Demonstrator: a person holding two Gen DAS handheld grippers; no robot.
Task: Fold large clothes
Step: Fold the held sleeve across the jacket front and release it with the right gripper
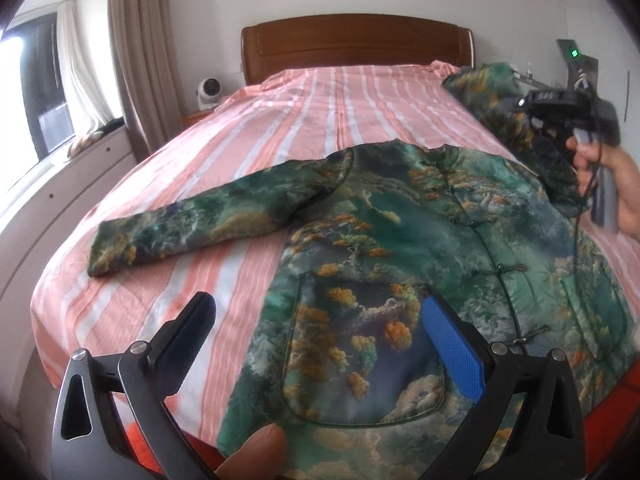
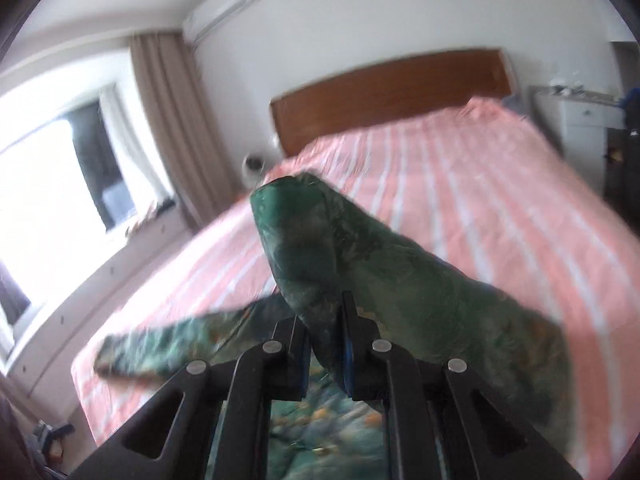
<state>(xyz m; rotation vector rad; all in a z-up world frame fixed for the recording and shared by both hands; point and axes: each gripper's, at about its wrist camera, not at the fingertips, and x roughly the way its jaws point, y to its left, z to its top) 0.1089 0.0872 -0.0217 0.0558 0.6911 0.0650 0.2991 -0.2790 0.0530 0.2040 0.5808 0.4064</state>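
A green jacket (image 1: 420, 248) printed with trees and clouds lies front up on the pink striped bed (image 1: 320, 100). Its left sleeve (image 1: 192, 228) stretches flat across the bedspread. My left gripper (image 1: 316, 320) hovers open over the jacket's lower pocket, nothing between its fingers. The right sleeve (image 2: 360, 264) is lifted off the bed, and my right gripper (image 2: 326, 320) is shut on it near the cuff. In the left wrist view the right gripper's body (image 1: 568, 108) hangs at the right edge in a person's hand (image 1: 600, 168), with the raised sleeve (image 1: 488, 92) beside it.
A wooden headboard (image 1: 352, 44) closes the far end of the bed. A small white fan (image 1: 208, 92) stands on a nightstand by the curtain (image 1: 136, 52). White drawers (image 2: 580, 128) stand past the bed's right side. A thumb (image 1: 256, 456) shows at the bottom.
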